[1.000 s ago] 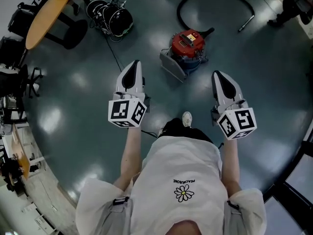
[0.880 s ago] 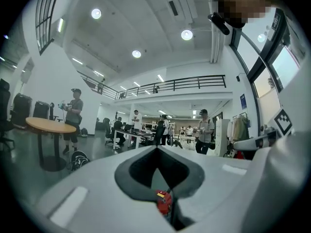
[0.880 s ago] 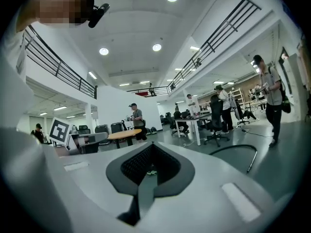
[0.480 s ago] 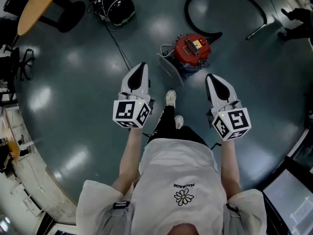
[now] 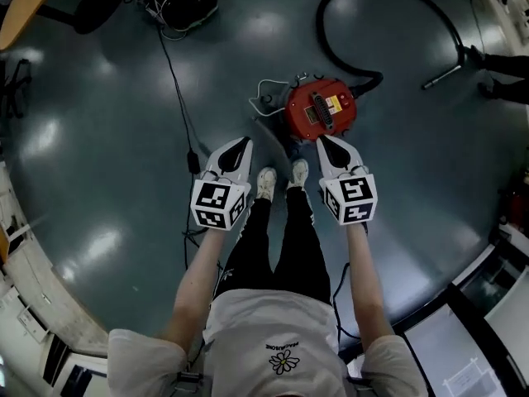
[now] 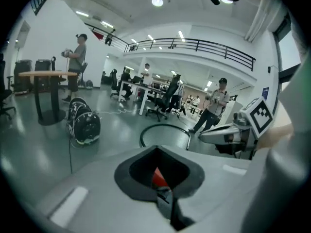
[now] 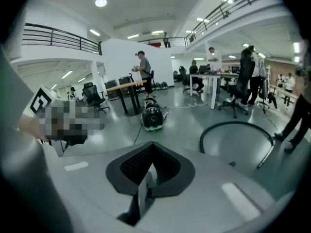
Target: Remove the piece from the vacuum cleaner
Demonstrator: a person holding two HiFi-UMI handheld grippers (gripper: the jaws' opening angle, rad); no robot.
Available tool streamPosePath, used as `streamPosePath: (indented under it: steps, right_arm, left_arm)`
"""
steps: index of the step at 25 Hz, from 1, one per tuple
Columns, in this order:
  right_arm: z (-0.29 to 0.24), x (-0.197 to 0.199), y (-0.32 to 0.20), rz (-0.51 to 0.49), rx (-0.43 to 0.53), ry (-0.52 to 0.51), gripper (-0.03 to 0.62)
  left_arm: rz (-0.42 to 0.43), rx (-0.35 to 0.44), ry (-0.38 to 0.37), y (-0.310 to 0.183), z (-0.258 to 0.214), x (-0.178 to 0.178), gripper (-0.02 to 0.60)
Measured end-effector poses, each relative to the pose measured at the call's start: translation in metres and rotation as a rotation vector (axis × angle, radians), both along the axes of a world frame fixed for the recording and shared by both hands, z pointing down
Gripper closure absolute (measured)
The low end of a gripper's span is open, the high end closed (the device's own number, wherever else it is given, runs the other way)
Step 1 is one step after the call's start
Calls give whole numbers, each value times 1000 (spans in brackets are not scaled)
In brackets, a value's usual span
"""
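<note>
Standing over a red vacuum cleaner (image 5: 321,108) on the floor (image 5: 99,139).
Holding left claw (image 5: 239,145) and right claw (image 5: 328,141) with tips pressed together, empty, just short of it.

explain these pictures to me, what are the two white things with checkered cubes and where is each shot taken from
There is no robot: a person stands on the shiny grey floor holding a white hand-held gripper in each hand, the left gripper and the right gripper. The patterned cubes are part of them. The top-down picture comes from a camera on the person's head. The other two come from cameras riding on each gripper, looking along its fingers. Both pairs of fingers are closed and hold nothing. Just past the person's white shoes sits a round red vacuum cleaner with a long black hose curling across the floor.
</note>
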State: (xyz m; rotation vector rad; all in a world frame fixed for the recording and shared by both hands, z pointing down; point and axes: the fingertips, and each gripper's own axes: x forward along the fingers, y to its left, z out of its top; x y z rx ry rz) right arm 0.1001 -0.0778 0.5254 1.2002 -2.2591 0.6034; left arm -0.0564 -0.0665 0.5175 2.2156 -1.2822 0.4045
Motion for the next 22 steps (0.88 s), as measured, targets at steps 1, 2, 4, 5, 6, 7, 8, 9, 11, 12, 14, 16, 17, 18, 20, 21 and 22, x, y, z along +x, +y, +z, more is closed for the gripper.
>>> streamPosePath:
  steps: [1, 2, 4, 5, 6, 7, 8, 9, 11, 12, 14, 16, 17, 18, 20, 21, 22]
  right_arm:
    - [35, 0, -12, -14, -49, 14, 569]
    - [70, -1, -23, -33, -95, 35, 569]
    - [132, -2, -36, -102, -166, 116, 569]
    - [159, -2, -40, -146, -187, 170, 569]
    - [183, -2, -43, -185, -203, 224, 569]
    - [204, -1, -47, -215, -218, 268, 569]
    - [223, 0, -50, -237, -233, 303, 569]
    - [240, 0, -53, -254, -248, 331, 569]
    - [266, 0, -55, -299, -270, 390, 569]
    - [276, -1, -55, -328, -279, 419, 569]
    - [288, -3, -53, -370, -281, 458, 570]
    - [291, -4, -52, -372, -262, 477, 571]
    - [291, -4, -52, -367, -251, 487, 571]
    - [290, -5, -51, -365, -244, 496, 574]
    - [289, -5, -51, -363, -240, 501, 577]
    - [289, -6, -51, -360, -242, 493, 577]
    - [290, -5, -52, -354, -244, 478, 577]
  left_arm:
    - [-4, -30, 3, -10, 26, 1, 580]
    - [-14, -62, 9, -19, 53, 2, 580]
    - [-48, -126, 29, -30, 102, 5, 580]
    - [-62, -157, 37, -32, 124, 7, 580]
    - [-70, -188, 41, -32, 145, 10, 580]
    - [-72, -222, 43, -31, 165, 14, 580]
    - [-68, -261, 50, -28, 184, 18, 580]
    - [-60, -307, 70, -23, 202, 23, 552]
    - [-49, -420, 143, -9, 235, 33, 472]
    - [-53, -476, 182, -2, 249, 37, 425]
    - [-82, -556, 226, 6, 271, 40, 371]
    - [-130, -595, 239, 7, 287, 37, 316]
    - [-157, -612, 253, 6, 294, 36, 280]
    - [-188, -633, 278, 3, 300, 36, 252]
    - [-269, -677, 329, -4, 314, 38, 213]
    - [-322, -694, 331, -8, 322, 37, 192]
    - [-376, -706, 312, -12, 331, 35, 182]
